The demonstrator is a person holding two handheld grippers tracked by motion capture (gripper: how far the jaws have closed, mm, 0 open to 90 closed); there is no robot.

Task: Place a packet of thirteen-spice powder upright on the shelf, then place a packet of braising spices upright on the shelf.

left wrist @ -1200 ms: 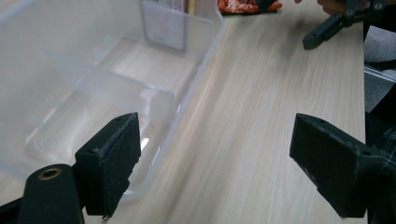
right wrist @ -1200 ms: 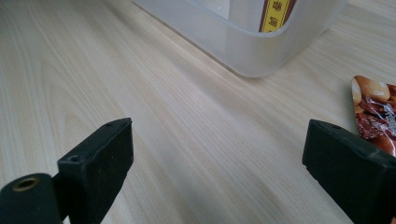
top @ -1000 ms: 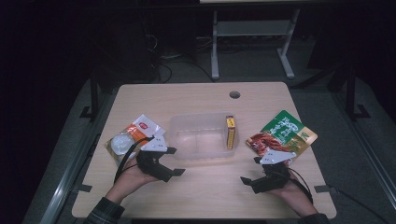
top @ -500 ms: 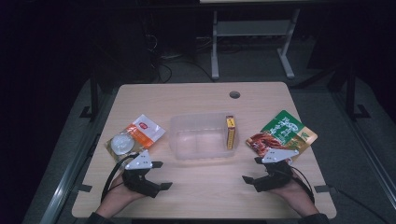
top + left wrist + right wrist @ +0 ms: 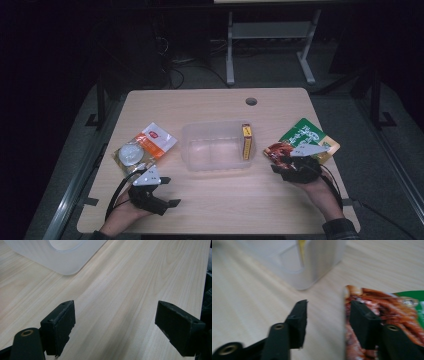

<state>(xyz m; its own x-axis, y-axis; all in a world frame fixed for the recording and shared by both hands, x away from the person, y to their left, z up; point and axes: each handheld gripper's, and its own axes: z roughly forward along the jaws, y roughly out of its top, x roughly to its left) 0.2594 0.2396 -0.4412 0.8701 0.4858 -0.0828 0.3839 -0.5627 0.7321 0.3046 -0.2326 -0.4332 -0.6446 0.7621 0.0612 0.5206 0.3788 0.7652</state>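
Note:
My right gripper (image 5: 276, 162) sits at the near left corner of a green and red food packet (image 5: 305, 137) on the right of the table. In the right gripper view its jaws (image 5: 329, 320) have just been closing. One jaw lies over the packet (image 5: 387, 302) and the other over bare wood beside it. The packet's edge stands between them with a gap left, so the pads do not press on it. My left gripper (image 5: 170, 191) rests near the front left edge, wide open over bare table (image 5: 115, 327).
A clear plastic container (image 5: 187, 150) stands mid-table with a yellow box (image 5: 246, 141) upright at its right end. An orange sachet (image 5: 152, 140) and a round white pack (image 5: 131, 154) lie left of it. The container's corner (image 5: 62, 257) shows ahead of my left gripper.
My left gripper pulled back from the orange sachet toward the table's front edge. My right gripper moved forward to the packet's corner and its jaws narrowed.

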